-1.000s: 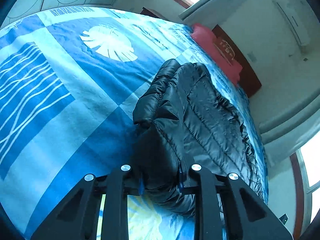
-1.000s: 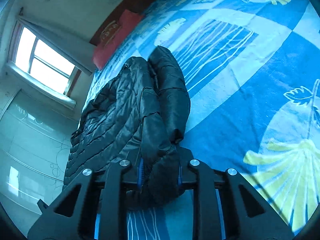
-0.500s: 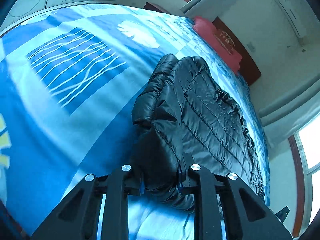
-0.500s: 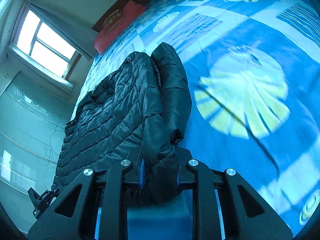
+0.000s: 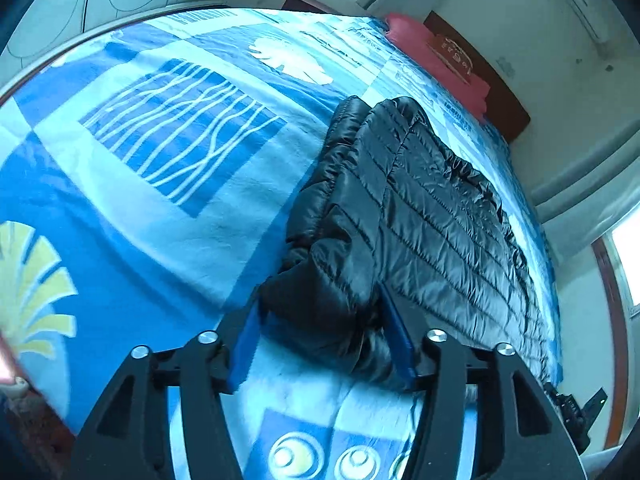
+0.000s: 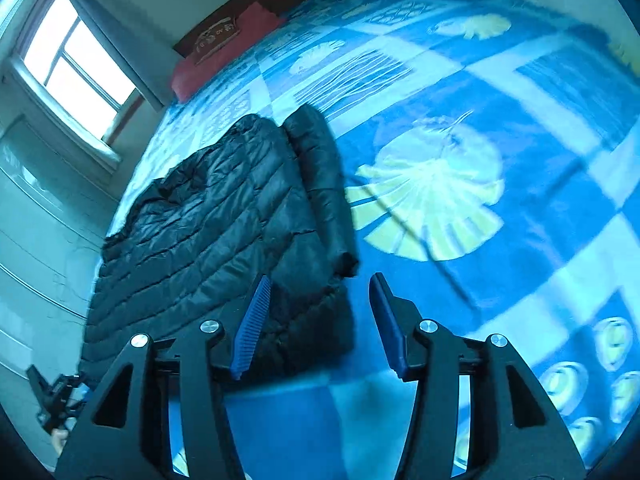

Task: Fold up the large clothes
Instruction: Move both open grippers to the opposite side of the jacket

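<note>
Black puffer jacket (image 5: 420, 216) lay folded on the bed (image 5: 168, 200), toward its 9 o'clock edge. Your left gripper (image 5: 324, 336) jaws stood spread around the hem, not clamping; right gripper (image 6: 316, 320) jaws were open, empty. Risk: slick padded layers could spring apart or slide.

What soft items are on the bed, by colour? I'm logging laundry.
Black: 1, the puffer jacket, folded lengthwise
Red: 1, the pillow at the headboard
Blue patterned: 1, the blanket covering the bed
Total: 3
</note>
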A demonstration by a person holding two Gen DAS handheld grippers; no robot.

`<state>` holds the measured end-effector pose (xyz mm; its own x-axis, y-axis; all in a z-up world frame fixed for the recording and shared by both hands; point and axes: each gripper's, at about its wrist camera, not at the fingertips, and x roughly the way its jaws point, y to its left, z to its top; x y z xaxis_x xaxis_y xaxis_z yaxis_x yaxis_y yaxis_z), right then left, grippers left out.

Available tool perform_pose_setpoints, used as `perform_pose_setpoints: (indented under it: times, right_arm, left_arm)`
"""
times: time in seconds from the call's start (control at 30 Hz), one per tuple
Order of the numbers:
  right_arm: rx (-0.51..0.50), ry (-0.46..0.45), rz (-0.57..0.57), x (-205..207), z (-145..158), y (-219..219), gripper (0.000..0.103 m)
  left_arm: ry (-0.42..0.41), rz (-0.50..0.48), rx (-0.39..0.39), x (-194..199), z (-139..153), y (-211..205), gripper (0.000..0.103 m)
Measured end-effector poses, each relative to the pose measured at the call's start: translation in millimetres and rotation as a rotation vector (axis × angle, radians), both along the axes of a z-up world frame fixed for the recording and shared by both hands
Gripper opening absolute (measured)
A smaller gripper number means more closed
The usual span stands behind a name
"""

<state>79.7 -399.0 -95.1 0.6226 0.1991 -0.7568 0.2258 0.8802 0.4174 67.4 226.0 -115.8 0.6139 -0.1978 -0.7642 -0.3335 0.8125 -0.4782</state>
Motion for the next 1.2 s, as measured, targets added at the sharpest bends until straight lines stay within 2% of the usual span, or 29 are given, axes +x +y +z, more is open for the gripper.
perform_pose_setpoints:
  times: [0.07,0.17,0.33,0.43,0.5,0.57,0.7,0.8,1.03,1.2]
  right_arm:
    - [-0.048,0.014,-0.013,-5.9,4.3,-3.5,0.056]
    - [-0.132,0.017,-0.026,-12.0,12.9,-1.1,0.056]
    - [-0.221,-0.017,0.009,-9.5,30.7,22.7,0.056]
    - [-0.222,-0.047,0.056,-3.4,40.0,45.6,0.056]
    - [-0.226,-0.058,0.100,3.6,43.7,65.4,0.048]
    - [-0.220,-0.057,0.154,12.1,43.9,87.1,0.046]
    - [-0.212,-0.034,0.290,42.0,37.4,143.4,0.044]
    - [-0.218,-0.027,0.350,67.7,37.0,179.4,0.041]
    - [-0.270,-0.030,0.427,117.5,37.1,246.9,0.041]
    - [-0.300,0.008,0.440,138.5,15.5,272.7,0.041]
  left_arm:
    - [0.012,-0.004,0.059,-6.1,4.7,1.9,0.066]
    - [0.022,-0.007,0.139,-12.6,11.1,5.4,0.066]
    - [0.047,0.071,0.252,-20.1,18.5,26.1,0.066]
    - [0.036,0.112,0.210,-20.3,20.7,43.0,0.066]
    - [0.031,0.113,0.211,-16.4,23.3,47.5,0.066]
    - [0.028,0.101,0.233,-9.7,26.1,47.3,0.066]
    - [0.022,0.058,0.229,10.2,28.4,42.9,0.066]
    - [0.022,0.017,0.235,28.2,30.4,36.5,0.066]
    - [0.033,-0.008,0.243,56.3,28.7,32.7,0.066]
    - [0.057,-0.032,0.282,76.5,23.2,28.7,0.066]
